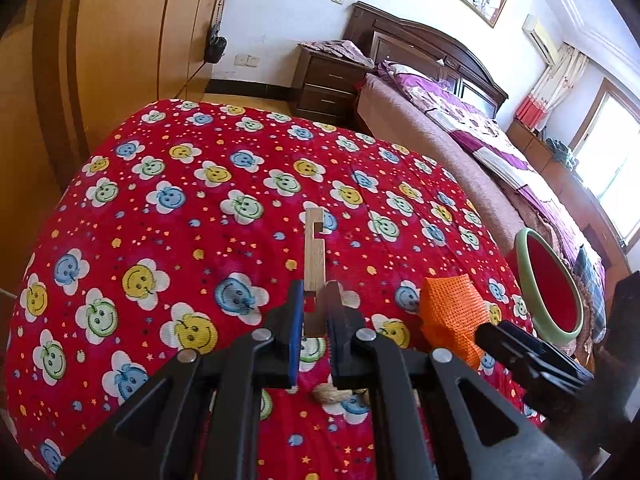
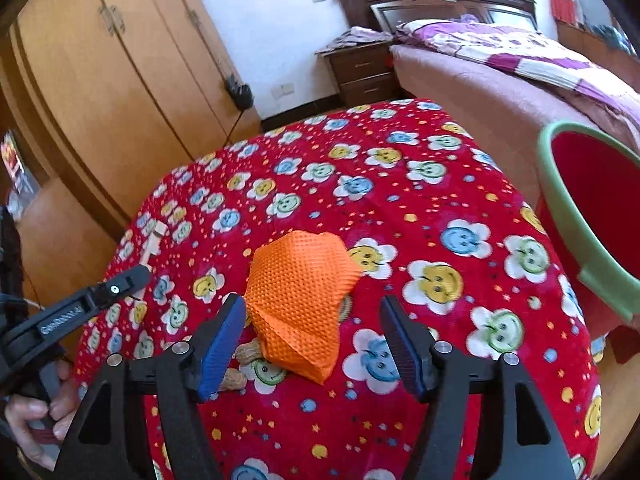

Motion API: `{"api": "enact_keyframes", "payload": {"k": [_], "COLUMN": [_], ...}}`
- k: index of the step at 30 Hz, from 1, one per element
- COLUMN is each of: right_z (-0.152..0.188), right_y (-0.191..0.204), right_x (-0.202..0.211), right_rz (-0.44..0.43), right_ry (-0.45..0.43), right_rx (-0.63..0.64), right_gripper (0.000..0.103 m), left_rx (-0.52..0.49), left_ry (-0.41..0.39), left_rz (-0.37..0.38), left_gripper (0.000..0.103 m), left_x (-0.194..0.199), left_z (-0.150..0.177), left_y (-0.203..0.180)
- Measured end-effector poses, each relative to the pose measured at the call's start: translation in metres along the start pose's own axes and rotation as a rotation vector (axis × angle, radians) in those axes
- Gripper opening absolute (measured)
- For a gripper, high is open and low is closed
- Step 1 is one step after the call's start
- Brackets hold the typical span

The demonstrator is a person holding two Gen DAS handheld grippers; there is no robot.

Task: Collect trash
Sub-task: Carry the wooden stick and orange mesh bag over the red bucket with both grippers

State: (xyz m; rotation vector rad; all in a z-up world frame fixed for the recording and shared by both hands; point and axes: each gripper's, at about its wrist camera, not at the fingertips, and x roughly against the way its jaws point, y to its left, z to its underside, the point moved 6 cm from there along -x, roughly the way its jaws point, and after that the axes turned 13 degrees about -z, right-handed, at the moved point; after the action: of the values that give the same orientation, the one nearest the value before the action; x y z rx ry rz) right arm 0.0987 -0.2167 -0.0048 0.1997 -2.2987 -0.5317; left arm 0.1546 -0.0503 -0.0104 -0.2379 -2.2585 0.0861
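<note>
Starting at the right gripper (image 2: pixel 311 300): spread open, nothing pinched, pads not pressing on anything. Sitting right between them, a crumpled orange mesh wad (image 2: pixel 298 300) on the red smiley-flower tablecloth (image 2: pixel 400 208). Hugging the left pad, almost touching; clear gap over to the right pad. Lying with its long axis pointing away from the jaws and a bit leftward, so roughly in line with the fingers. Looks like a matter of sliding slightly sideways to centre it, dropping a touch and squeezing.

Just under the near-left edge of the wad: a couple of tan peanut shells (image 2: pixel 244 364), so probably worth watching not to scoop those in crooked.

Left of the wad, the left gripper (image 1: pixel 315 286): clamped shut on a pale notched wooden strip (image 1: pixel 314 248), poking straight out past the tips. Already busy, and further from the wad anyway, so definitely the right hand's job.

Right of the wad and well apart from it: a green-rimmed red bin (image 2: pixel 560 208) at the cloth's edge, mouth facing the jaws. Guessing that's where it all ends up.
</note>
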Motion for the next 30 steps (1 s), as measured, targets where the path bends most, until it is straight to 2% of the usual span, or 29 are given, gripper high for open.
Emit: {"api": "enact_keyframes", "payload": {"k": [9, 10, 12, 17, 20, 30], "right_z": [0.003, 0.004, 0.006, 0.006, 0.004, -0.002], "right_y": [0.0, -0.001, -0.003, -0.001, 0.001, 0.003], "right_x": [-0.025, -0.026, -0.027, -0.023, -0.016, 0.024], "right_rz": [-0.008, -0.015, -0.022, -0.043, -0.054, -0.085], "right_ry": [0.048, 0.049, 0.062, 0.043, 0.016, -0.076], "right_rx": [-0.016, -0.023, -0.027, -0.024, -0.02, -0.031], "right_gripper": [0.069, 0.065, 0.042, 0.021, 0.014, 0.013], "left_rx": [0.015, 0.015, 0.016, 0.013, 0.012, 0.005], "left_ry": [0.012, 0.013, 0.016, 0.018, 0.016, 0.005], "left_rz": [0.006, 0.006, 0.007, 0.01, 0.011, 0.026], "left_gripper": [0.01, 0.01, 0.01, 0.01, 0.01, 0.01], "left_x": [-0.003, -0.004, -0.004, -0.004, -0.004, 0.007], "left_z": [0.002, 0.002, 0.003, 0.004, 0.003, 0.004], "left_y": [0.004, 0.004, 0.004, 0.002, 0.001, -0.007]}}
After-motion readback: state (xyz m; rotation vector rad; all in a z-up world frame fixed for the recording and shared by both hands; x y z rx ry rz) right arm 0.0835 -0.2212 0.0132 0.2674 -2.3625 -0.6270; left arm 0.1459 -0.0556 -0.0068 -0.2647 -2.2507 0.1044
